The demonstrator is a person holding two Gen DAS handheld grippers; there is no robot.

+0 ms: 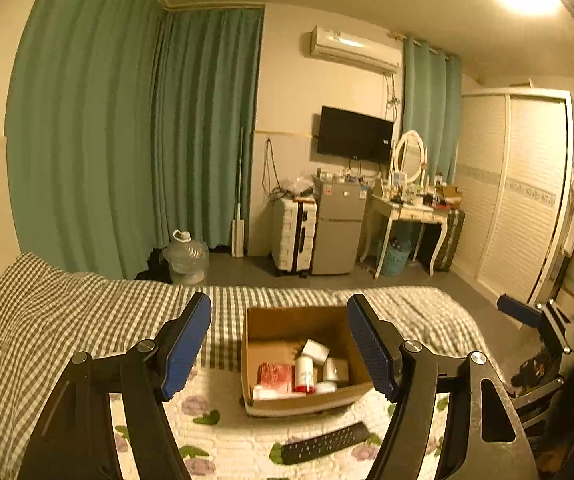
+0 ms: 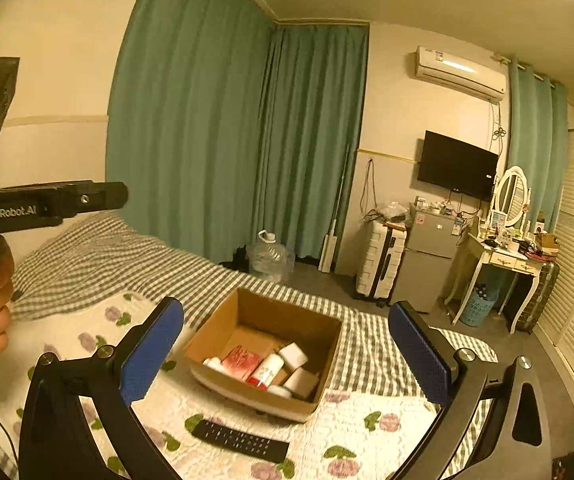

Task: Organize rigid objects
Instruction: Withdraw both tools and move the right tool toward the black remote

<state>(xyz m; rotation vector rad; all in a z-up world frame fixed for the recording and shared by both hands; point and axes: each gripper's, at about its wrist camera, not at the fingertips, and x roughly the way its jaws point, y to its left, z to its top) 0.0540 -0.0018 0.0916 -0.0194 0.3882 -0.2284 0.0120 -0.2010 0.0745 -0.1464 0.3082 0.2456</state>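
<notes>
Right gripper (image 2: 287, 350) is spread wide and empty above the bed (image 2: 99, 256). A cardboard box (image 2: 263, 354) sits on the bed, holding a red packet (image 2: 241, 361), a red-and-white bottle (image 2: 266, 370) and white containers. A black remote (image 2: 240, 440) lies just before it. Left gripper (image 2: 47, 202) is partly visible at left.

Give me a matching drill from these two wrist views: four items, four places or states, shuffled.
Items:
1. remote control
2. cardboard box
3. red-and-white bottle
4. left tool

States or places:
A. open, holding nothing
B. standing on the bed, top open
C. lying flat on the floral quilt, in front of the box
D. inside the box

Pairs: 1-C, 2-B, 3-D, 4-A
</notes>
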